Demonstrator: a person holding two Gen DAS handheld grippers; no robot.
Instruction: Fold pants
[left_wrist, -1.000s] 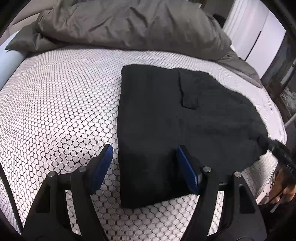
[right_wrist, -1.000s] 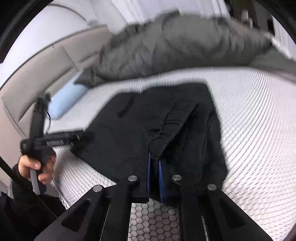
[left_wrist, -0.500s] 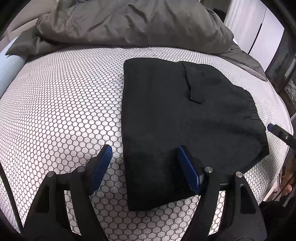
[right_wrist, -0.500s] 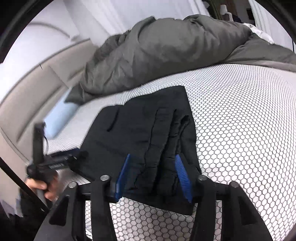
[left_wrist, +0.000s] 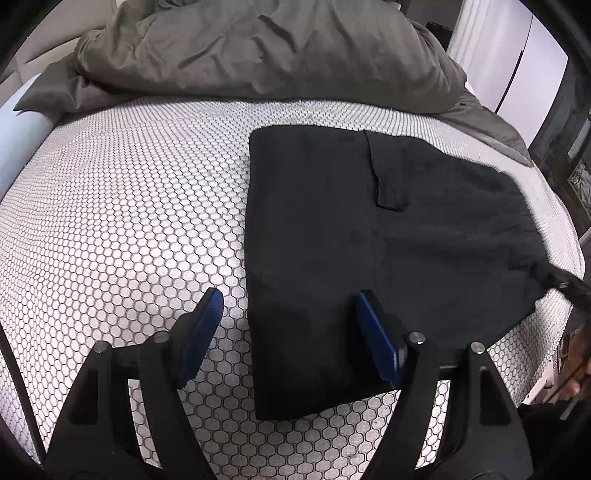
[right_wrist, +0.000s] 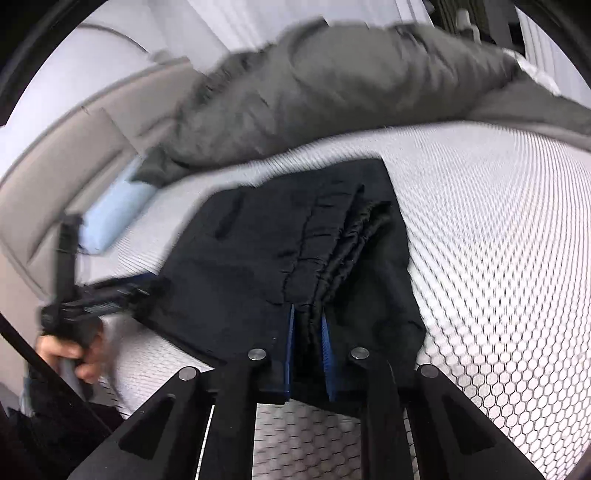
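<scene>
Black pants (left_wrist: 369, 236) lie folded on the honeycomb-patterned bed, with a pocket flap facing up. My left gripper (left_wrist: 291, 325) is open, its blue pads straddling the near left corner of the pants just above the cloth. In the right wrist view my right gripper (right_wrist: 307, 332) is shut on the bunched waistband edge of the pants (right_wrist: 280, 254), which lifts slightly. The right gripper's tip also shows at the pants' right edge in the left wrist view (left_wrist: 570, 291).
A rumpled grey duvet (left_wrist: 258, 51) lies across the back of the bed. A light blue pillow (right_wrist: 114, 210) sits by the beige headboard. The bed edge runs close on the right (left_wrist: 554, 332). White wardrobe doors (left_wrist: 517, 59) stand beyond.
My right gripper, open half a second ago, has closed on the waistband edge again and is moving. My left gripper stays open in nearly the same place.
</scene>
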